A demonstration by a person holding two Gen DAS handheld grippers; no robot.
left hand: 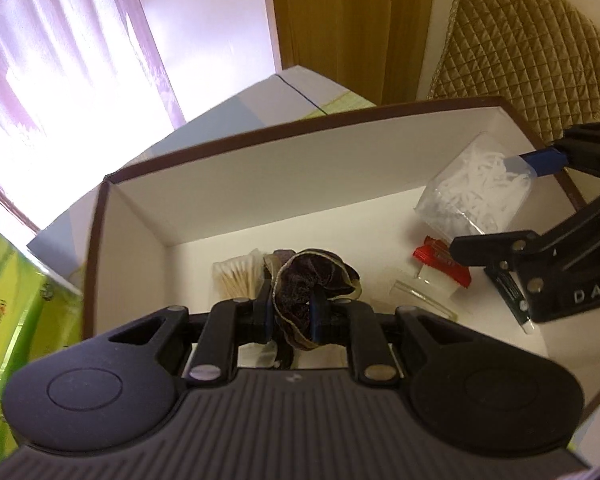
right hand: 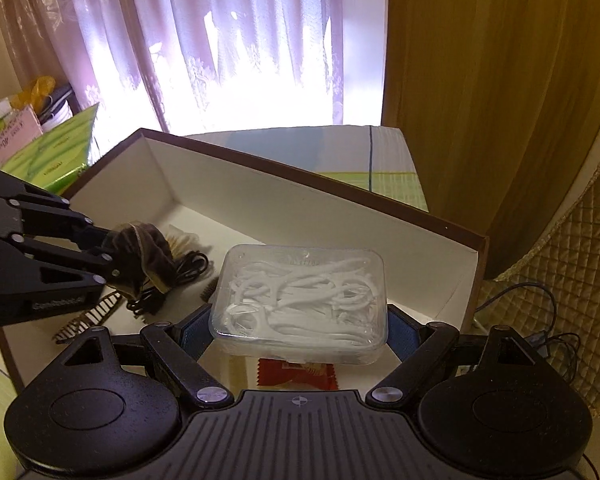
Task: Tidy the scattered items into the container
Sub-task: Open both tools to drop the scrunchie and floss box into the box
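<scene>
Both grippers hang over the open box (left hand: pixel 260 168), tilted down into it. The left gripper (left hand: pixel 292 312) has its jaws pinched almost together on a dark velvet scrunchie (left hand: pixel 308 280); the fabric bunches out ahead of and above the blue pads, with a loop trailing back below them. Soft, light, no fixed shape: it will likely sag and could cling to a pad on release, so a pinch through one fold, as taken here, looks sufficient. It has no real long axis, being crumpled into a lump. The right gripper (right hand: pixel 298 320) stands wide, jaws pressed on the two short ends of a clear plastic case (right hand: pixel 300 300) packed with white floss picks. The case spans the whole gap between the jaws, its long axis running from pad to pad, broad lid facing up toward the camera. Judged stiff, light, smooth-walled; slippery plastic, so the end-to-end hold seems right but could slide if tilted much. Below the case, nearer the palm, lies a red wrapper (right hand: pixel 296 372) on the box floor. Ahead of the left jaws sits a packet of cotton swabs (left hand: pixel 238 276). Left of the right jaws lie a dark cord (right hand: pixel 188 268) and a hair comb (right hand: pixel 88 320), all inside the box.
</scene>
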